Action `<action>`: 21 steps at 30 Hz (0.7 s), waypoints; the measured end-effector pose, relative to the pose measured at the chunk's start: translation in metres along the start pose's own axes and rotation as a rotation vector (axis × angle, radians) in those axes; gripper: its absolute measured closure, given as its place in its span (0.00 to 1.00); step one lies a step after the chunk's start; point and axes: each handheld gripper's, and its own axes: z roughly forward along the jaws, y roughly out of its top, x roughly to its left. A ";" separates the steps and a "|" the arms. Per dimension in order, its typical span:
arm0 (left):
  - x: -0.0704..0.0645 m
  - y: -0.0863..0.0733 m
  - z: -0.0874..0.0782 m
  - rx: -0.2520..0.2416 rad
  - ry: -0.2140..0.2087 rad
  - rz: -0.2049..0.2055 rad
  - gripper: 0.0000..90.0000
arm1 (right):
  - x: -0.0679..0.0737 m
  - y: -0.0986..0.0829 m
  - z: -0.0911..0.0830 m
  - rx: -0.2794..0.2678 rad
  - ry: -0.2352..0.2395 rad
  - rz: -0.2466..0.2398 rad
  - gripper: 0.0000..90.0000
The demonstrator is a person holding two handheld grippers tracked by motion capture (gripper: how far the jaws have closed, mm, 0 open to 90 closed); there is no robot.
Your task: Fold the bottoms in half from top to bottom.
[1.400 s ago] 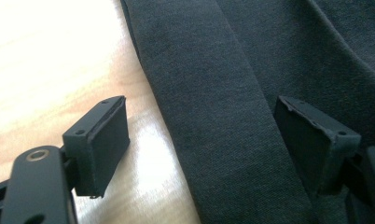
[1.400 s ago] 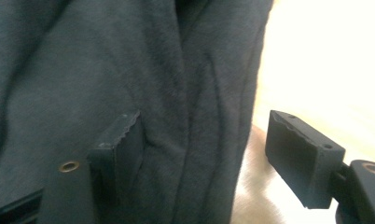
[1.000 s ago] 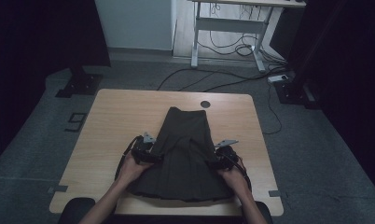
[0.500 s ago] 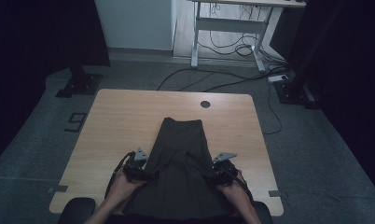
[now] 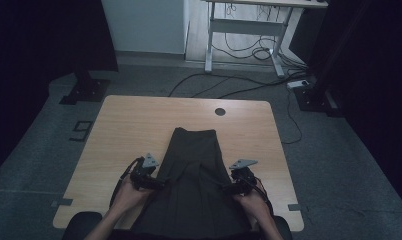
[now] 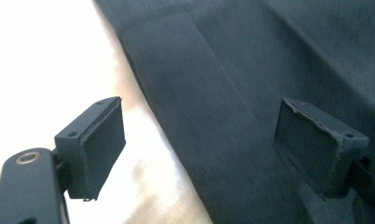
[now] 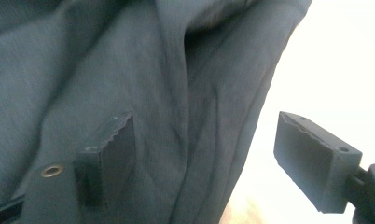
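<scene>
A dark grey pleated garment [image 5: 196,175] lies lengthwise on the wooden table [image 5: 139,125], its narrow end pointing away and its wide end reaching the near edge. My left gripper [image 5: 159,185] stands at the garment's left edge, open; in the left gripper view the cloth [image 6: 251,70] runs between its jaws [image 6: 204,149], one jaw over bare wood. My right gripper [image 5: 226,189] stands at the right edge, also open. There the folded cloth edge [image 7: 185,93] lies between its jaws [image 7: 211,158], with nothing clamped.
A round cable hole [image 5: 219,111] sits near the table's far edge. Bare wood lies to either side of the garment and beyond it. On the floor behind are cables [image 5: 229,87], a desk frame [image 5: 244,30] and a black stand base [image 5: 86,90].
Over the last second the garment slid toward the near edge together with both grippers. Since half a second ago it has hardly moved.
</scene>
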 end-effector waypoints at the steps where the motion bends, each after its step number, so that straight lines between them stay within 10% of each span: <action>1: 0.002 0.003 -0.001 -0.005 0.002 -0.004 0.18 | -0.001 0.004 -0.001 -0.009 0.003 -0.003 0.23; 21: 0.037 0.061 0.031 0.006 -0.022 -0.023 0.19 | -0.023 0.055 0.020 -0.031 0.004 0.016 0.18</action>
